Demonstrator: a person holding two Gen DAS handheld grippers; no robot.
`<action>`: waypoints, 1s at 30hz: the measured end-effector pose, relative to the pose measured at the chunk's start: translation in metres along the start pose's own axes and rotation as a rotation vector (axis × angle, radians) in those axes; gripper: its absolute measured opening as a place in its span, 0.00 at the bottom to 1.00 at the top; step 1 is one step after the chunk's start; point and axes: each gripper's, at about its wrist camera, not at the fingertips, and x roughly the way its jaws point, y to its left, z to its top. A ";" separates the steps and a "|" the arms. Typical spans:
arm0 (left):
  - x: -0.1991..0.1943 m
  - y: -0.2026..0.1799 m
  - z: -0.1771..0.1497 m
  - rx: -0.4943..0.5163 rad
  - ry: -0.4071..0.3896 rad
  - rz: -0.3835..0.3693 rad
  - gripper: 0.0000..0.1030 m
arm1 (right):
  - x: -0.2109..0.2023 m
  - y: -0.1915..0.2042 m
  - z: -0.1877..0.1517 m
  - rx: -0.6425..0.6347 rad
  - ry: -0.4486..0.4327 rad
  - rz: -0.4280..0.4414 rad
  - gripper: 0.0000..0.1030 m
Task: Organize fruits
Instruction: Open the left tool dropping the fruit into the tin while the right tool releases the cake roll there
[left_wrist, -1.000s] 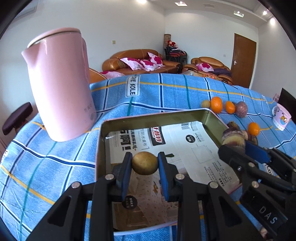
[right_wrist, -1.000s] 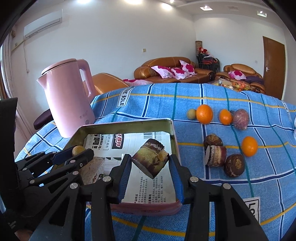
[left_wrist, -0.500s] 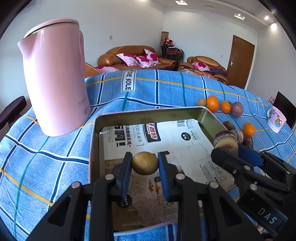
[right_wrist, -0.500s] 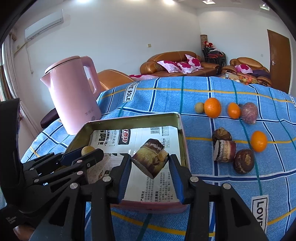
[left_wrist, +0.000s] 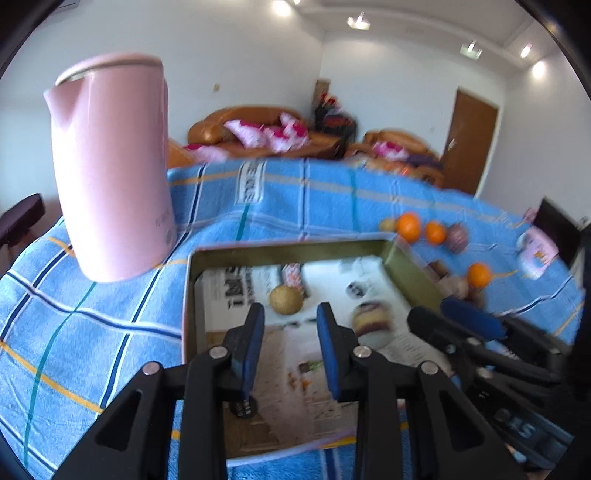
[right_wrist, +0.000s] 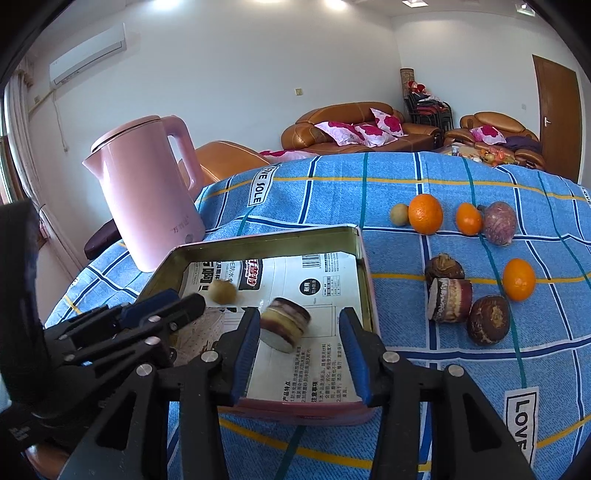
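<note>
A metal tray (left_wrist: 288, 251) (right_wrist: 266, 240) lined with printed paper sits on the blue checked cloth. My left gripper (left_wrist: 290, 330) has its jaws opening, and nothing is between them. A small round tan fruit (left_wrist: 285, 300) (right_wrist: 222, 291) lies loose on the paper just beyond its fingertips. My right gripper (right_wrist: 298, 343) also has its jaws opening. The cut taro piece (right_wrist: 285, 324) (left_wrist: 371, 321) sits blurred between the pads near the left one, not pressed, low over the paper. Each gripper shows in the other's view: the left gripper (right_wrist: 162, 308) and the right gripper (left_wrist: 461, 319).
A pink kettle (left_wrist: 110, 166) (right_wrist: 147, 192) stands left of the tray. On the cloth to the right lie two oranges (right_wrist: 425, 213), a third orange (right_wrist: 519, 278), a purple fruit (right_wrist: 499, 222), a small tan fruit (right_wrist: 399, 214) and brown taro pieces (right_wrist: 448, 299). A pink cup (left_wrist: 535, 253) stands far right.
Both grippers have let go. The tan fruit left the left pads and lies in the tray. The taro piece dropped from the right pads toward the paper. The left wrist view tilted up.
</note>
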 end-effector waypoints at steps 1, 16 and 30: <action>-0.006 0.002 0.001 -0.008 -0.026 -0.026 0.39 | -0.006 -0.003 0.000 0.013 -0.028 -0.004 0.46; -0.022 0.010 0.003 -0.060 -0.176 0.107 0.72 | -0.079 -0.053 0.004 0.199 -0.395 -0.328 0.51; -0.013 -0.042 -0.008 0.099 -0.128 0.114 0.79 | -0.071 -0.152 0.001 0.237 -0.158 -0.377 0.62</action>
